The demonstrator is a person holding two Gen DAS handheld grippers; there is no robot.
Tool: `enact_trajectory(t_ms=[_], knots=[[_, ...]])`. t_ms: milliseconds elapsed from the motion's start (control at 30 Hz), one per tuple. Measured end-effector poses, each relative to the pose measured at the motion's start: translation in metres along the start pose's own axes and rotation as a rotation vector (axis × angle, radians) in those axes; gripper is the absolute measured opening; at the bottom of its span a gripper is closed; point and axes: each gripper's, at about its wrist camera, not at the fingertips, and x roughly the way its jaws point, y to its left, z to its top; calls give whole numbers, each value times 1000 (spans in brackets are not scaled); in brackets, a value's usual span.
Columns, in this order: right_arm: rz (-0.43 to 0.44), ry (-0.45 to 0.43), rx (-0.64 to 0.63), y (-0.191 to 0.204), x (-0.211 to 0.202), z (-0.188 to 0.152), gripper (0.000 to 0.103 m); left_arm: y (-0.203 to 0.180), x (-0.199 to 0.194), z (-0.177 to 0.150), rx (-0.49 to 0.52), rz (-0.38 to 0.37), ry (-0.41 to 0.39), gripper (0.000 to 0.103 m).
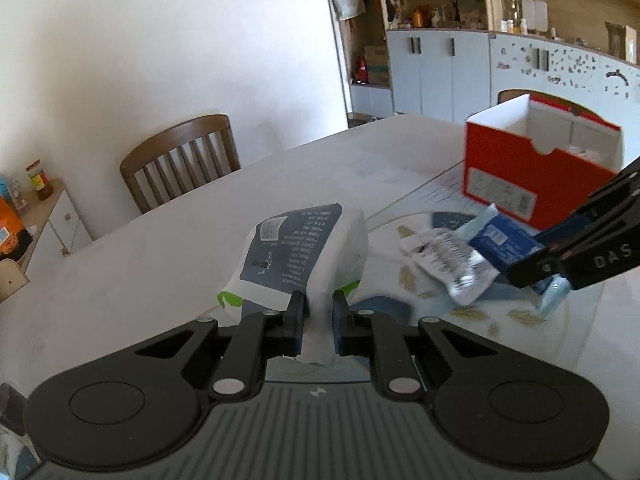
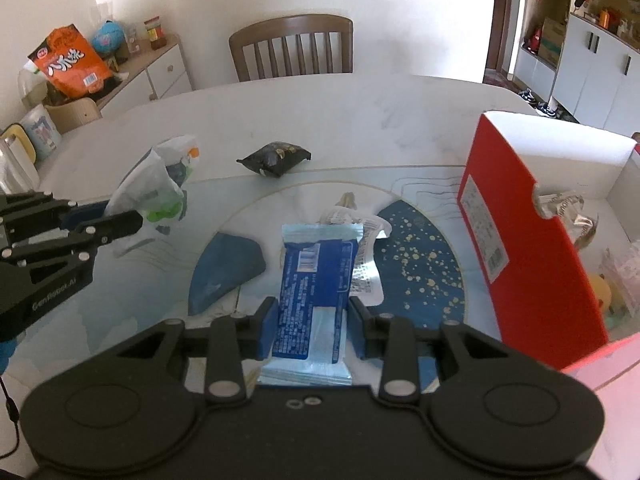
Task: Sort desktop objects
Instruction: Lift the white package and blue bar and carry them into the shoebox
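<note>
My left gripper (image 1: 318,316) is shut on the edge of a white packet (image 1: 304,252) with a dark blue label and green print, held above the table. The right wrist view shows it at the left, left gripper (image 2: 120,220) with the white packet (image 2: 148,196) hanging from it. My right gripper (image 2: 314,320) is shut on a blue snack packet (image 2: 316,276), its pads pressing both long sides. A silver packet (image 2: 368,248) lies just behind the blue one. In the left wrist view the right gripper (image 1: 536,276) carries the blue packet (image 1: 504,240) beside the silver packet (image 1: 448,260).
An open red box (image 2: 520,240) with several packets inside stands at the right, also the red box (image 1: 532,168). A black packet (image 2: 274,158) lies on the white table (image 2: 360,112) beyond a blue-patterned mat (image 2: 420,248). A wooden chair (image 2: 292,48) and a sideboard (image 2: 160,72) stand behind.
</note>
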Motion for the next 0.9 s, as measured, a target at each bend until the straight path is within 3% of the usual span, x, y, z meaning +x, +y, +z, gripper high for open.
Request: enact_trajectory(t_ms=[900], knots=[[23, -134, 61, -66, -99, 4, 36, -73, -62, 63, -58, -232, -86, 13]])
